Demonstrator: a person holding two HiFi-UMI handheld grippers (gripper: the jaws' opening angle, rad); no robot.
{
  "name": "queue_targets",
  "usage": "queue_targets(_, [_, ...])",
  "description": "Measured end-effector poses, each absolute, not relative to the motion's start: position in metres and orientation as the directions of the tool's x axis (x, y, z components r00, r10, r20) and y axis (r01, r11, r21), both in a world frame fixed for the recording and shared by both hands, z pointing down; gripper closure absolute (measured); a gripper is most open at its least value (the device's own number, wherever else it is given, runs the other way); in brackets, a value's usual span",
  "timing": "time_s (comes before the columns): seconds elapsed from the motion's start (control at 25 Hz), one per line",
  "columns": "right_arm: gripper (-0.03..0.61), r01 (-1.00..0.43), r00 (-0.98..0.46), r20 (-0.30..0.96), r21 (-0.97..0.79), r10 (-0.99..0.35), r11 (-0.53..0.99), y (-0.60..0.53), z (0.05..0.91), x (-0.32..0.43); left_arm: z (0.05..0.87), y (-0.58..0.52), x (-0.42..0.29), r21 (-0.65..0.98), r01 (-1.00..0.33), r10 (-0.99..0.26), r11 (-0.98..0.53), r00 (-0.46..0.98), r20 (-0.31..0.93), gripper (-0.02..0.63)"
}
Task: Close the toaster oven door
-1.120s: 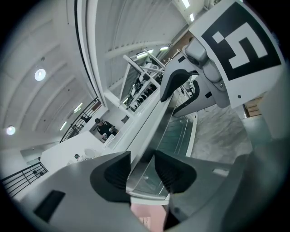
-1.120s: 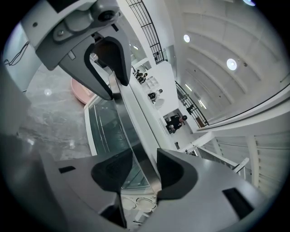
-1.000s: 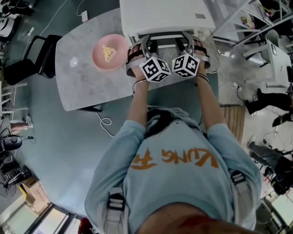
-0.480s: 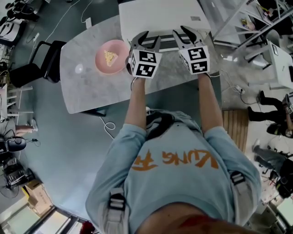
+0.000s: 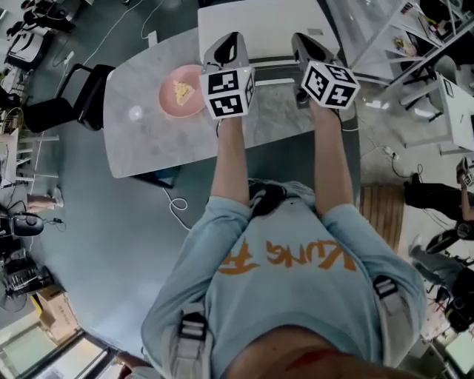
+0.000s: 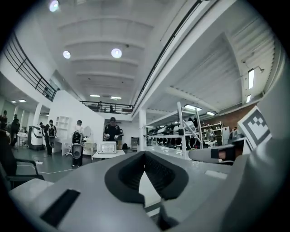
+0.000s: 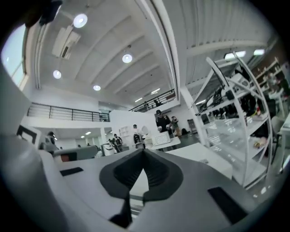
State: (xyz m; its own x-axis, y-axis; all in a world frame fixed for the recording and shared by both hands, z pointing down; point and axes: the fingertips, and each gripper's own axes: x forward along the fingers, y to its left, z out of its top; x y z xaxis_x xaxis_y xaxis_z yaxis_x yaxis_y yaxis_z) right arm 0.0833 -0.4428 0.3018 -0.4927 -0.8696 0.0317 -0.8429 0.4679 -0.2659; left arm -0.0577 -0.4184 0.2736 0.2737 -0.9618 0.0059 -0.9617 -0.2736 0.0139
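Observation:
The white toaster oven (image 5: 263, 22) stands at the far edge of the table, and only its top and a thin dark strip along its front show in the head view. I cannot tell how its door stands. My left gripper (image 5: 229, 38) and right gripper (image 5: 304, 41) hover side by side over the oven's front, both pointing level. Both have just been closing and now stand shut with nothing between the jaws. In the left gripper view the left gripper (image 6: 145, 154) shows its pads meeting. The right gripper (image 7: 143, 152) looks the same in its own view.
A pink plate (image 5: 172, 104) with a piece of food lies on the grey marble table (image 5: 141, 141), left of the oven. A black chair (image 5: 74, 96) stands at the table's left end. Metal shelving (image 5: 400, 44) is at the right. People stand far off in the hall.
Both grippers have risen from the oven's front to above it and rolled. Their jaws, open half a second ago, are now shut.

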Motion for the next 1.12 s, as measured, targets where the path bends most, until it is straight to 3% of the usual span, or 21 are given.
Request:
queue_targets(0.08, [0.583,-0.805,-0.537,0.023,-0.311,-0.843,0.505,-0.429,0.302,0.086,0.279,-0.405,-0.06,0.057,-0.967,-0.969,-0.249,0.248,-0.019,0.612])
queue_targets(0.2, [0.583,-0.822,-0.537,0.023,-0.239,-0.843,0.517,-0.414,0.298,0.1,0.281,-0.387,-0.058,0.107,-0.971,-0.977,-0.213,0.207,-0.059,0.612])
queue_targets(0.44, [0.583,-0.863,-0.499,0.015,-0.092,-0.866,0.496,-0.394,0.292,0.112,0.28,-0.362,-0.047,0.057,-0.98,-0.98,-0.191,0.188,-0.062,0.612])
queue_targets(1.12, [0.581,-0.862,-0.506,-0.001,-0.036,-0.863,0.506,-0.368,0.293,0.117,0.293,-0.335,-0.048,0.037,-0.985,-0.985,-0.168,0.167,-0.045,0.612])
